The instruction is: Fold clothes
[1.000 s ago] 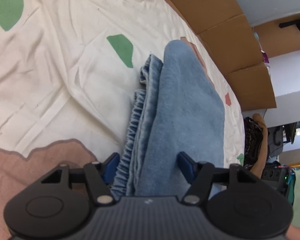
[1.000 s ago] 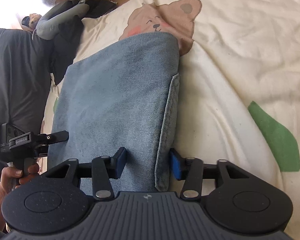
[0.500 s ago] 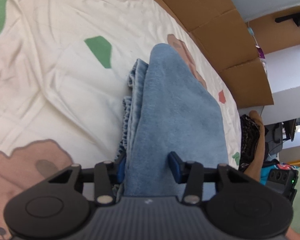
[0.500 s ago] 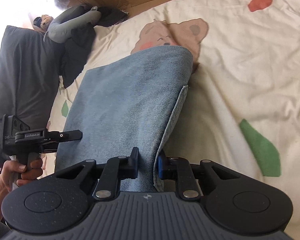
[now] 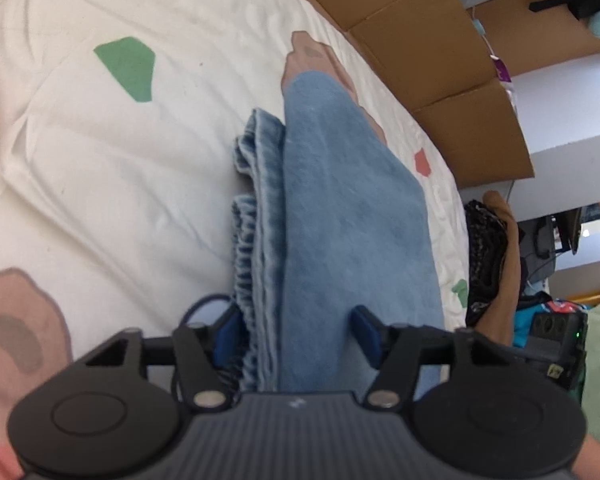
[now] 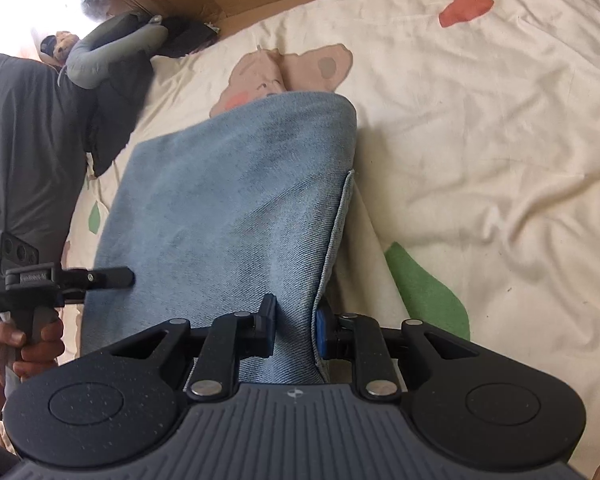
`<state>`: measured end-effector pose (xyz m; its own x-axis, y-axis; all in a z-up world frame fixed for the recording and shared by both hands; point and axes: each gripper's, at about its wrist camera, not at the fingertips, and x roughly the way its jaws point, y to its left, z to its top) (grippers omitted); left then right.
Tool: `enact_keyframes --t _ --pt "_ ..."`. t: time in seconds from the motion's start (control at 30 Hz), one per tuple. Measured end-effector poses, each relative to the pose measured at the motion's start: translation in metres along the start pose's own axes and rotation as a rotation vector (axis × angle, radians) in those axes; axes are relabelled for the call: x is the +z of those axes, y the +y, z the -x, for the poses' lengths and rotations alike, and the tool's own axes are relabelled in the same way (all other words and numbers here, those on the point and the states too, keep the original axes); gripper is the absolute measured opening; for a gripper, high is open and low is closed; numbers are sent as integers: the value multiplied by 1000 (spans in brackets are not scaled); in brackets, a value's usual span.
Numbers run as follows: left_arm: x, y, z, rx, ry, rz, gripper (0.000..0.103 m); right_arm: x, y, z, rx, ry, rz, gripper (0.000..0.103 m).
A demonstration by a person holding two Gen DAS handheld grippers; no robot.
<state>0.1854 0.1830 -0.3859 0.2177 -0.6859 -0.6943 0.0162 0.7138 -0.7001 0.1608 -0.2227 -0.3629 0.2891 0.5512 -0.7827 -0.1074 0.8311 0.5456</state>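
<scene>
Right gripper: jaws closed on the seamed edge of the folded blue denim garment, which lies on the bed over its bear print. Left gripper hovers at the garment's far side edge, hand-held.

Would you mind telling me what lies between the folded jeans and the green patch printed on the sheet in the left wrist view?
Only bare, wrinkled cream bedsheet lies between the folded jeans and the green patch; the left wrist view shows this.

left gripper: black body | blue fingers | silver screws | ribbed grey housing
</scene>
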Motion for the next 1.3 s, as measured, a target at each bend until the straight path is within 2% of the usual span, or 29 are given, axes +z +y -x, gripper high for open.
enact_keyframes --t 0.13,0.33,0.47,0.57,0.63,0.73,0.8,0.87,0.97,1.1,1.3 --pt "4 11 -8 -38 3 37 77 0 -2 -2 -1 6 -7 21" --pt "6 18 -21 -99 7 79 80 -2 -5 -4 6 1 -26 23" --pt "6 15 -24 -94 10 66 79 -1 -6 -5 17 -13 -33 24" --pt "5 16 -23 -101 10 66 71 -1 -11 -7 44 -25 -65 27" --pt "5 18 -22 -124 16 78 61 0 -14 -9 60 -34 -81 32" --pt "6 18 -21 -133 26 81 58 2 -15 -15 81 -34 -93 37" --pt "7 18 -22 -134 31 82 57 3 -14 -18 87 -30 -88 36" --pt "8 21 -23 -135 41 90 60 4 -11 -17 94 -30 -75 30" --pt "9 25 -22 -134 70 103 64 4 -7 -8 111 -39 -49 26" --pt "2 25 -19 -125 70 86 64 0 -11 -3 112 -28 -54 28" --pt "7 20 -31 -121 76 69 74 -7 -20 -15 140 7 -93 35"
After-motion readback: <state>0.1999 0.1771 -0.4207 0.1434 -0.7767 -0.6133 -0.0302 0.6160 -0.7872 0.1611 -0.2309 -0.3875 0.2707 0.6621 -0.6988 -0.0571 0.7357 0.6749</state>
